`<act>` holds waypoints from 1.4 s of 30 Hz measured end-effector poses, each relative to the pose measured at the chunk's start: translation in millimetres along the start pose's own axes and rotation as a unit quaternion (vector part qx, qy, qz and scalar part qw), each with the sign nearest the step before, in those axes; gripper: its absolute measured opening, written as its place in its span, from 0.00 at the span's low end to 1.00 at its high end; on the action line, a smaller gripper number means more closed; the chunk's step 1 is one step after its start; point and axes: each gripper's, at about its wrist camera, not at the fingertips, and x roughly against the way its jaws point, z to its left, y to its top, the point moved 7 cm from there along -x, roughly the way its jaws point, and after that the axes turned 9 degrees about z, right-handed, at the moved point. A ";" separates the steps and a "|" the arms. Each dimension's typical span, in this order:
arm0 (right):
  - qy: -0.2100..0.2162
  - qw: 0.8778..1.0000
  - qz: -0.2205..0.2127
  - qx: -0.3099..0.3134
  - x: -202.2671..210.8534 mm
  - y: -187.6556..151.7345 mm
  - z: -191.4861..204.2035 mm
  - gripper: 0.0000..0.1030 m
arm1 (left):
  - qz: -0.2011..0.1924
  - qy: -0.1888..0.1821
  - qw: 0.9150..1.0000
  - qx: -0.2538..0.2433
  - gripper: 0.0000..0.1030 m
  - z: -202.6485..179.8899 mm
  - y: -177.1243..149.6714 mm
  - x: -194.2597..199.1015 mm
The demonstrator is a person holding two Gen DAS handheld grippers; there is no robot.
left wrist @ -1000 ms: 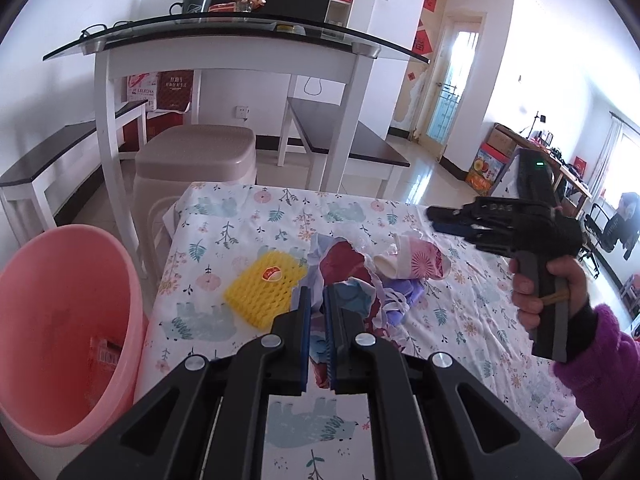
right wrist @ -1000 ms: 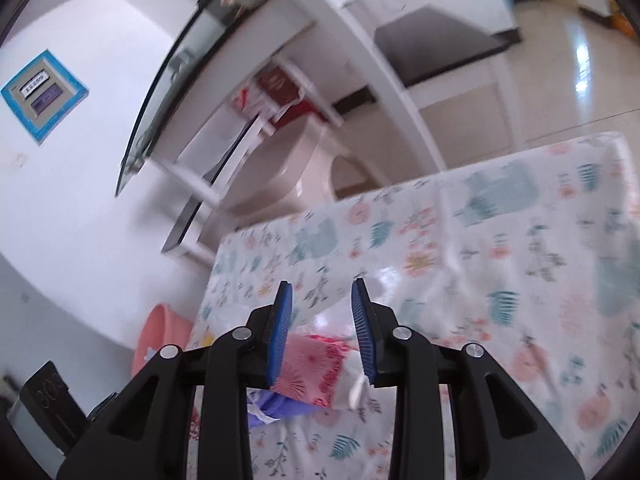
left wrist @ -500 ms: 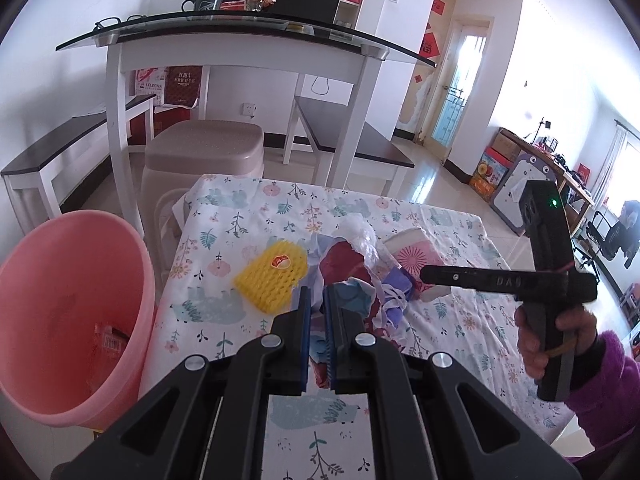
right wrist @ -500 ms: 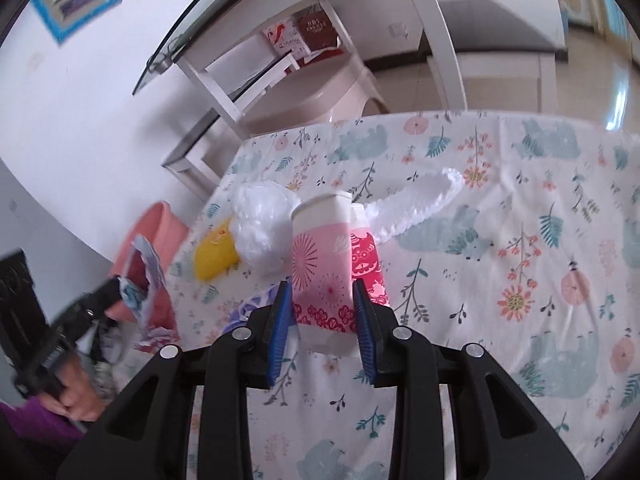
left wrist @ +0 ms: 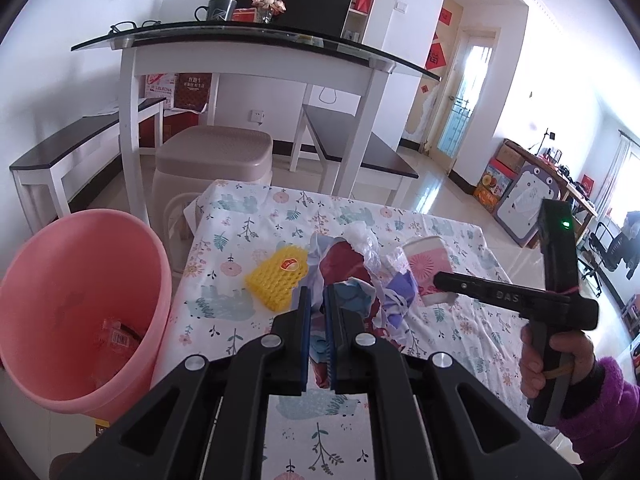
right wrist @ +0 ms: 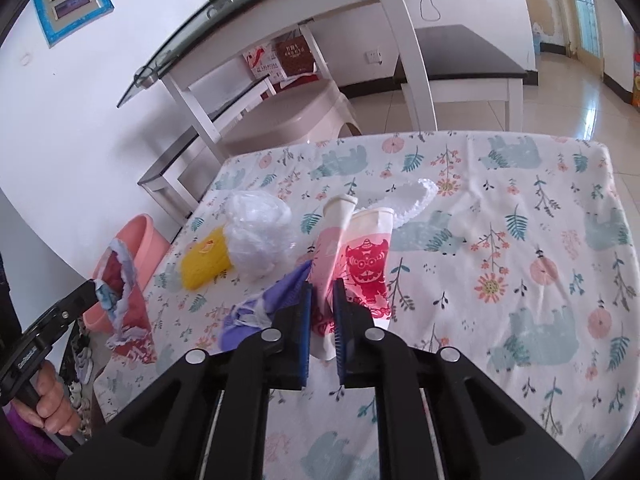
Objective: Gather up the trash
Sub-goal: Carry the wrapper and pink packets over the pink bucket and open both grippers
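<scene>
My left claw (left wrist: 314,312) is clamped on a crumpled red-and-blue wrapper (left wrist: 340,268), holding it above the surface (right wrist: 520,208) near the pink bin (left wrist: 76,292). My right claw (right wrist: 322,304) is closing, with a flattened pink paper cup (right wrist: 352,256) pinched between its pads. Just beside the cup lie a yellow foam net (right wrist: 202,258), a white plastic bag (right wrist: 258,232) and a purple scrap (right wrist: 256,308).
</scene>
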 end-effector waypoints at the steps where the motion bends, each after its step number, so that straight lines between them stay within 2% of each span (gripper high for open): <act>1: 0.002 1.000 -0.004 0.001 4.6 -0.8 3.1 0.10 | -0.003 0.001 1.000 0.001 0.05 0.4 0.6 2.0; 8: 0.007 0.998 -0.036 0.041 35.3 -4.8 40.9 0.10 | -0.028 0.008 0.999 0.020 0.05 10.5 7.3 18.0; 15: 0.014 0.995 -0.043 0.091 37.1 -6.9 85.5 0.10 | -0.058 0.032 0.997 0.042 0.05 33.2 10.6 41.1; 22: 0.037 0.989 -0.039 0.134 24.1 -3.6 136.8 0.10 | -0.081 0.066 0.992 0.075 0.05 67.9 7.6 66.1; 33: 0.071 0.975 -0.020 0.209 -11.6 -5.4 224.3 0.10 | -0.104 0.122 0.976 0.148 0.05 144.0 -15.9 104.0; 42: 0.096 0.964 0.014 0.247 -50.1 -16.8 281.5 0.10 | -0.105 0.158 0.966 0.178 0.05 185.5 -30.8 114.7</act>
